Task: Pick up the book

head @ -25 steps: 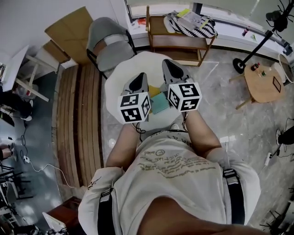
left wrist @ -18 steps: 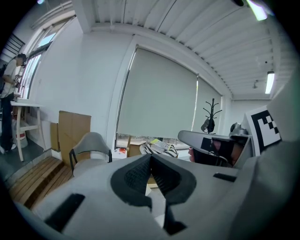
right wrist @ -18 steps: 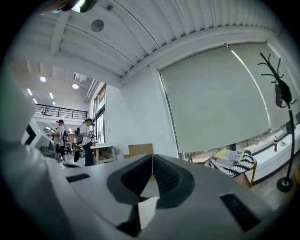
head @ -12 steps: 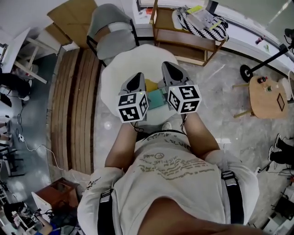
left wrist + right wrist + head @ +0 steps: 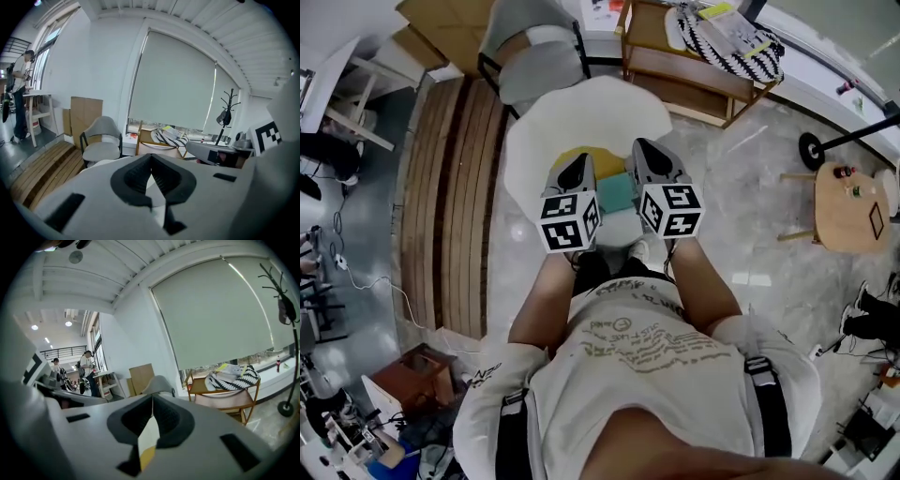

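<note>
Book point(image 5: 616, 193), teal, lay flat on the round white table point(image 5: 546, 131), right at the near edge in front of the person, just beside a yellow sheet point(image 5: 605, 159). Left tongs point(image 5: 579, 161) and right tongs point(image 5: 642, 148) flanked it, one on each side, both pointing away from the person across the tabletop. In the left gripper view the left tongs were clenched, tips pressed together with nothing caught between them. It was the same in the right gripper view: the right tongs were clamped tight and empty. Whether either one touched the book, no view showed. Beyond the table stood a grey chair point(image 5: 530, 56) and a wooden shelf point(image 5: 694, 70).
</note>
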A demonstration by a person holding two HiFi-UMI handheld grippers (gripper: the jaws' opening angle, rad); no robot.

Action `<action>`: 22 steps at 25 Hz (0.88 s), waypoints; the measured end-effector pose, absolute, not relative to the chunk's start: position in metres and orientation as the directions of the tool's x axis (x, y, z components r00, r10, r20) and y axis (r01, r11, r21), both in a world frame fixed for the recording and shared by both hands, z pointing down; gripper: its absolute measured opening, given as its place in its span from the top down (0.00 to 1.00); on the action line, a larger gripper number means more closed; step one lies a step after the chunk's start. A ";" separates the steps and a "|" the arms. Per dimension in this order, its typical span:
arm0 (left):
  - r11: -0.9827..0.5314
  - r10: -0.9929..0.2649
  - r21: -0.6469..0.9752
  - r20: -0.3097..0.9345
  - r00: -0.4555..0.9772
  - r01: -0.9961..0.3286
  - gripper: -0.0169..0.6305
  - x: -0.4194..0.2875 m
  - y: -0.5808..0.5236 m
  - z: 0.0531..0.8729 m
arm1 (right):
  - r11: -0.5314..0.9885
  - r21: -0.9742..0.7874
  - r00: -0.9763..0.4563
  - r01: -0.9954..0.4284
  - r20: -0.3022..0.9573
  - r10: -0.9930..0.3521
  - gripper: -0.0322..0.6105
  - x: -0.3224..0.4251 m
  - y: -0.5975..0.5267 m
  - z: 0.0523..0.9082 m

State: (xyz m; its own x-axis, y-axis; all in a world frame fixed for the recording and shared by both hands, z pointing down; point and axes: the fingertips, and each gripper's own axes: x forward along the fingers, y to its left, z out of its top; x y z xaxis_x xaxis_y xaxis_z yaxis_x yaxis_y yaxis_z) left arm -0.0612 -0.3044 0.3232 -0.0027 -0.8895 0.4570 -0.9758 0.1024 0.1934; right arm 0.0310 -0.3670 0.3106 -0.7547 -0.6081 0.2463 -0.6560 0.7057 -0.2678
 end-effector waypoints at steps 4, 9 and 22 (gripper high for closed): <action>0.137 -0.850 0.222 0.526 0.000 -0.965 0.94 -0.080 -0.285 0.363 | 0.687 -0.273 -0.736 -0.674 0.333 -0.589 0.90 0.022 -0.357 0.348; 0.143 -0.807 0.262 0.589 0.041 -0.954 0.94 -0.079 -0.277 0.411 | 0.668 -0.273 -0.706 -0.692 0.447 -0.549 0.90 0.021 -0.347 0.401; 0.134 -0.673 0.351 0.719 0.176 -0.927 0.94 -0.091 -0.257 0.558 | 0.596 -0.265 -0.603 -0.758 0.632 -0.486 0.90 0.020 -0.330 0.528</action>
State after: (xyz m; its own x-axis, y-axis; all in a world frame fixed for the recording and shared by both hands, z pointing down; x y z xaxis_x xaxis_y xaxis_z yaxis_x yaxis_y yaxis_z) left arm -0.0908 -0.2574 0.5585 0.1756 -0.6726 0.7189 -0.9266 0.1336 0.3514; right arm 0.0202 -0.3298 0.5280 -0.6030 -0.4863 0.6323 -0.7582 0.5957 -0.2649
